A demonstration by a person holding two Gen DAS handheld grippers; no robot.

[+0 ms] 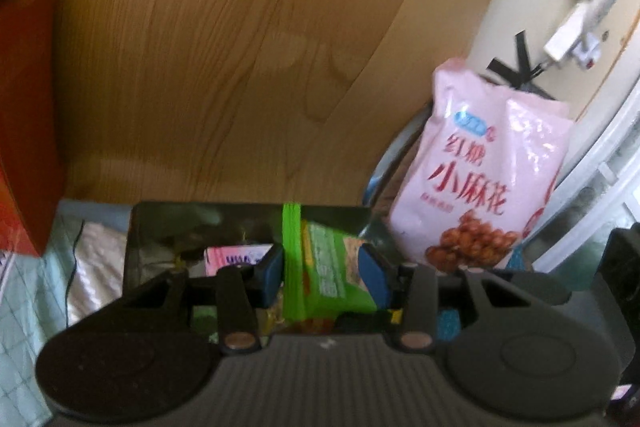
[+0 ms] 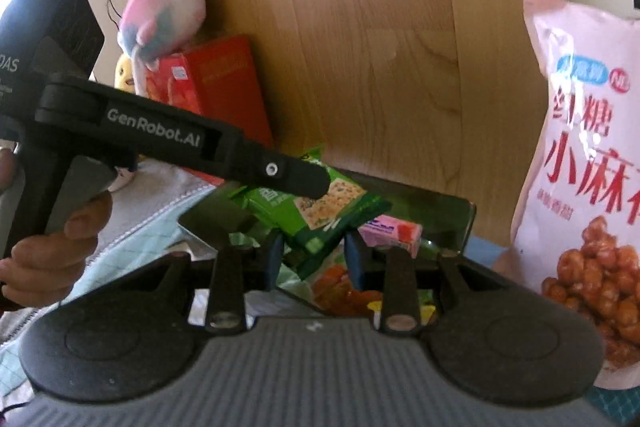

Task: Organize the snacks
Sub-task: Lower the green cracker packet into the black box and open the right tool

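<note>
Both the left tongs (image 1: pixel 324 269) and right tongs (image 2: pixel 314 255) clamp the green foil cracker packet (image 2: pixel 320 211) above the dark rectangular tray (image 2: pixel 456 223), sharing its weight, the tall pink snack bag (image 2: pixel 580 163) standing at 3 o'clock.

headboard (image 1: pixel 240 47): wood-grain panel, smooth, faint sheen
pink snack bag (image 1: pixel 492 179): glossy plastic film, crinkled
green cracker packet (image 2: pixel 320 211): shiny plastic wrapper
tray (image 2: pixel 452 215): dark, glossy, reflective
red box (image 2: pixel 228 87): matt card
bedding (image 1: pixel 24 287): quilted cloth, at 8 o'clock

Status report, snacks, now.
Left gripper shut on green cracker packet, above black tray. Right gripper: grip unclear. Pink snack bag upright beside tray.
</note>
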